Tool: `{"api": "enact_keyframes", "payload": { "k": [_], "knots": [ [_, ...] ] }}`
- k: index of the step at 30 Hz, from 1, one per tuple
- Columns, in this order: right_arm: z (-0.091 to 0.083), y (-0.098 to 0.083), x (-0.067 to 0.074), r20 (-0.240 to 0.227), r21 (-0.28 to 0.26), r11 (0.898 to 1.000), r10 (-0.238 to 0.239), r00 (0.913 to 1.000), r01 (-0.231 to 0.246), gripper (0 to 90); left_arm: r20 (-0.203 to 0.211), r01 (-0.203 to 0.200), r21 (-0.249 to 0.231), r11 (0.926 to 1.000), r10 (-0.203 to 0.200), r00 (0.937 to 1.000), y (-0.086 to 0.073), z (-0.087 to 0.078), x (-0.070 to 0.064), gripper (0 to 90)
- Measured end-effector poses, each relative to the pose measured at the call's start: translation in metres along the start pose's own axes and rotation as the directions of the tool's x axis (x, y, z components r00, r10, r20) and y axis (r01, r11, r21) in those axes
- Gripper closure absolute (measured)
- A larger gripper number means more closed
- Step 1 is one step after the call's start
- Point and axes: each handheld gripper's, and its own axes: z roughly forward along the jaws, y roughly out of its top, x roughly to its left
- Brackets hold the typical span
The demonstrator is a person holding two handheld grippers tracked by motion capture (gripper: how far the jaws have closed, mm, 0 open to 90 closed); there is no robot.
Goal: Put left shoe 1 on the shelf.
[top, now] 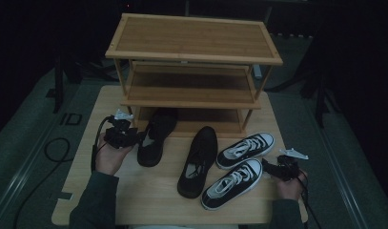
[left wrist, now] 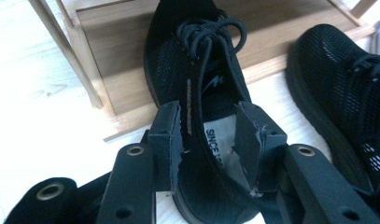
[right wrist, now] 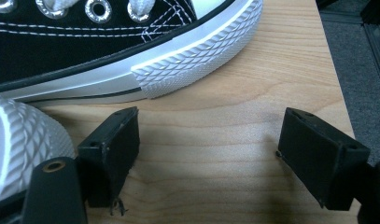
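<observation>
Black mesh shoes [top: 156, 136], black-and-white sneakers [top: 232, 183], tan wooden rack [top: 194, 38].

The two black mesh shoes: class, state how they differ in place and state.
The left black mesh shoe rests its toe on the rack's bottom shelf; the right black mesh shoe lies wholly on the table. The left tool straddles the left shoe's heel; the right shoe lies untouched. Both are laced.

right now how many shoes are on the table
4. One black mesh shoe with its toe on the rack's bottom shelf, a second black mesh shoe mid-table, and two black-and-white sneakers at right: far, near. None appears hidden.
</observation>
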Motion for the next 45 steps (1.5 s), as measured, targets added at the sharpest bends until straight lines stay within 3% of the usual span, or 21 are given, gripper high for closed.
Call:
{"api": "enact_keyframes", "payload": {
  "k": [8, 12, 16, 21, 22, 25, 45],
  "knots": [
    [0.0, 0.0, 0.0, 0.0, 0.0, 1.0, 0.0, 1.0, 0.0, 20.5, 0.046, -0.019, -0.018, 0.9997, 0.02, 0.9987, -0.014, -0.005, 0.007, 61.2],
    [0.0, 0.0, 0.0, 0.0, 0.0, 1.0, 0.0, 1.0, 0.0, 20.5, 0.074, 0.002, -0.053, 0.9986, 0.002, 0.9972, -0.021, -0.011, 0.013, 64.8],
    [0.0, 0.0, 0.0, 0.0, 0.0, 1.0, 0.0, 1.0, 0.0, 20.5, 0.057, -0.003, -0.063, 0.998, 0.007, 0.9984, -0.028, -0.019, 0.016, 70.8],
    [0.0, 0.0, 0.0, 0.0, 0.0, 1.0, 0.0, 1.0, 0.0, 20.5, 0.054, -0.018, -0.037, 0.9991, 0.02, 0.9984, -0.036, -0.02, 0.018, 83.6],
    [0.0, 0.0, 0.0, 0.0, 0.0, 1.0, 0.0, 1.0, 0.0, 20.5, 0.078, -0.013, -0.027, 0.9996, 0.015, 0.9968, -0.04, -0.018, 0.02, 83.6],
    [0.0, 0.0, 0.0, 0.0, 0.0, 1.0, 0.0, 1.0, 0.0, 20.5, 0.082, -0.007, -0.009, 0.9999, 0.008, 0.9966, -0.048, -0.015, 0.021, 89.4],
    [0.0, 0.0, 0.0, -0.001, 0.0, 1.0, 0.001, 1.0, -0.001, 20.4, 0.091, -0.067, 0.102, 0.9926, 0.058, 0.9941, -0.082, 0.009, 0.005, 89.8]
  ]
}}
